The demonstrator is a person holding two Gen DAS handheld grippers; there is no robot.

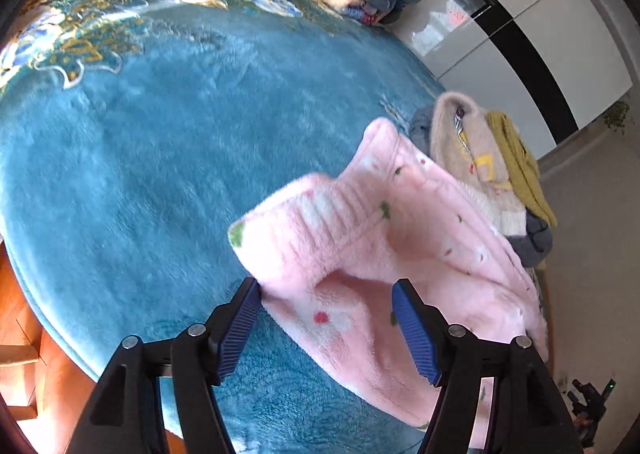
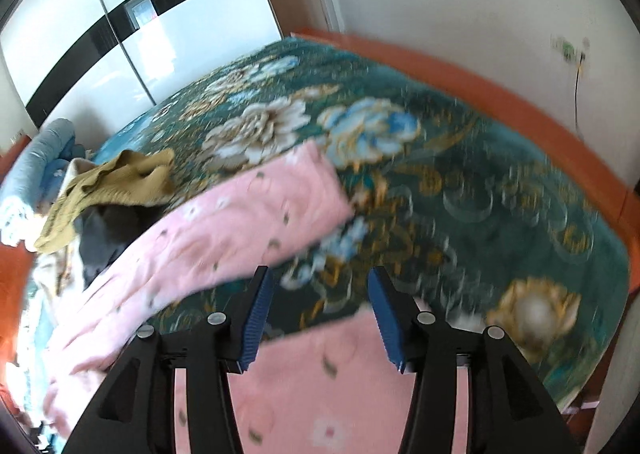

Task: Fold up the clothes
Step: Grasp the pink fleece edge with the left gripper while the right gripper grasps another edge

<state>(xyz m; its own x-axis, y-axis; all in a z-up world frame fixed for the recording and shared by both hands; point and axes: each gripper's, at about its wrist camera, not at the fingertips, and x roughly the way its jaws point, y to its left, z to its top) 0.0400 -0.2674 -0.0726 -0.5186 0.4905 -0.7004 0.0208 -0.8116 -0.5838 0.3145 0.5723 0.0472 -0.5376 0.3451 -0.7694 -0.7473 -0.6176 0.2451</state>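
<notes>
Pink fleece garment (image 1: 400, 254) lies near bed (image 1: 160, 158) edge, beside clothes pile (image 1: 480, 158). Left tool (image 1: 326, 328) released, jaws apart around a raised fold, not pinching. Right tool (image 2: 318, 318) released, empty. Soft, light, floppy; best pinched at hem corners.

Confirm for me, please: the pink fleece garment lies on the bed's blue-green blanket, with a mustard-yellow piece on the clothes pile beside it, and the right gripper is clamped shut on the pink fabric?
Not quite. In the right wrist view the right gripper is open, its jaws apart with no fabric pinched. The pink fleece garment does lie on the blanket, with the mustard-yellow piece on the pile beside it.
</notes>
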